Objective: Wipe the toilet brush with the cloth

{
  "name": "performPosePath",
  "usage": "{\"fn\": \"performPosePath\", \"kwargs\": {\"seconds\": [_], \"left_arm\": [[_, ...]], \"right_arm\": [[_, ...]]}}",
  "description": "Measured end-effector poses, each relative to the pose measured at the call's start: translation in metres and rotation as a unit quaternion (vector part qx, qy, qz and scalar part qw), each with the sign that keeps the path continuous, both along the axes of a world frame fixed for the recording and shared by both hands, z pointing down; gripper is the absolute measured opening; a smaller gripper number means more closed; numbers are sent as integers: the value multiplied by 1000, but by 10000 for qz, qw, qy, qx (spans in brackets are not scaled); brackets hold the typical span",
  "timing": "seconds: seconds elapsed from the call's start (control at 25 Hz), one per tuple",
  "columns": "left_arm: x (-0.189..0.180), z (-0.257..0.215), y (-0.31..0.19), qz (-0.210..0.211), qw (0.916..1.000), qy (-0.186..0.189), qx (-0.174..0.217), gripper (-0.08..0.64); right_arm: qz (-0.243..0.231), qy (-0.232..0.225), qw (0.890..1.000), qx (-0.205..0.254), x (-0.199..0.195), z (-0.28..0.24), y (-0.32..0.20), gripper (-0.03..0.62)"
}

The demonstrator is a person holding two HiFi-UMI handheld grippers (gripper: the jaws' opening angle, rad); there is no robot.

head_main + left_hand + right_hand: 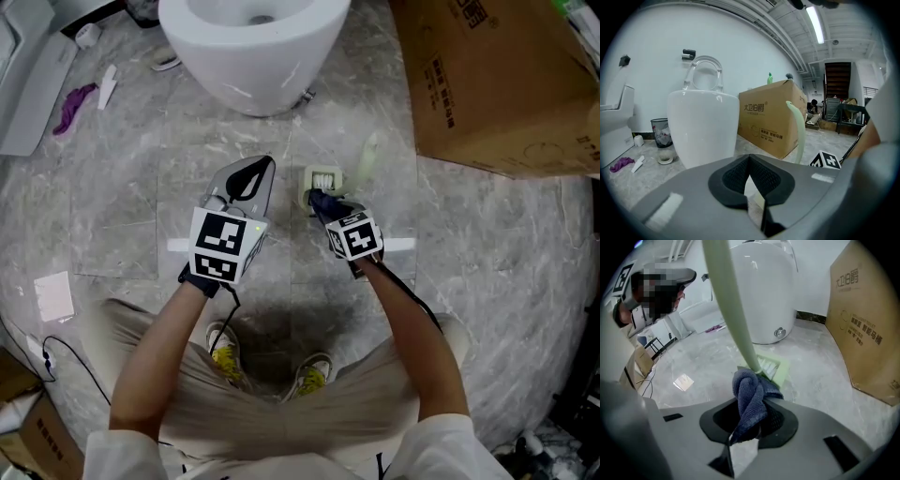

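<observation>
Grey stone floor, toilet ahead, cardboard box off to the right. Brush stands just in front of the toilet, pale green handle up. It looks like light, stiff, smooth plastic, so probably tippy and slick, and steadying the handle higher up seems smart. Cloth is soft and bunched, pinched in the right hand-held gripper and touching the handle's base. Left hand-held gripper is closed on nothing, nearby. Handle top is cut off in the right gripper view. Can't tell whether the ribbed foot is bristles or a holder.
</observation>
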State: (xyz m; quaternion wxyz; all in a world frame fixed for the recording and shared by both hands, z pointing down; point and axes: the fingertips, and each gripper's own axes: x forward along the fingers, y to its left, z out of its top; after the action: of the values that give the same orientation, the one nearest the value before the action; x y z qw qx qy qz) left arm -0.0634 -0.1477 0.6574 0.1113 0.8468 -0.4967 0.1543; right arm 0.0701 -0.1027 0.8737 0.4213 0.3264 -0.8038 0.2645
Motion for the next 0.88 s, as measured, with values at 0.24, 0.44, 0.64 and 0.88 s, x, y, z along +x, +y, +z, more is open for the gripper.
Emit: {"fn": "performPosePath", "kwargs": {"seconds": [0.24, 0.44, 0.64, 0.88], "left_arm": [[3, -1, -2, 11, 10000, 28, 3, 2], [10, -2, -3, 41, 10000, 55, 21, 2], [18, -4, -3, 141, 9999, 30, 55, 2], [23, -6, 0, 162, 9998, 102, 71, 2]], "right_arm": [[315, -155, 9990, -291, 6, 1, 3, 101], [569, -160, 9979, -282, 18, -3, 1, 101], [892, -243, 9955, -207, 29, -15, -7, 101], [1175, -559, 9914, -109, 32, -41, -7, 101]]}}
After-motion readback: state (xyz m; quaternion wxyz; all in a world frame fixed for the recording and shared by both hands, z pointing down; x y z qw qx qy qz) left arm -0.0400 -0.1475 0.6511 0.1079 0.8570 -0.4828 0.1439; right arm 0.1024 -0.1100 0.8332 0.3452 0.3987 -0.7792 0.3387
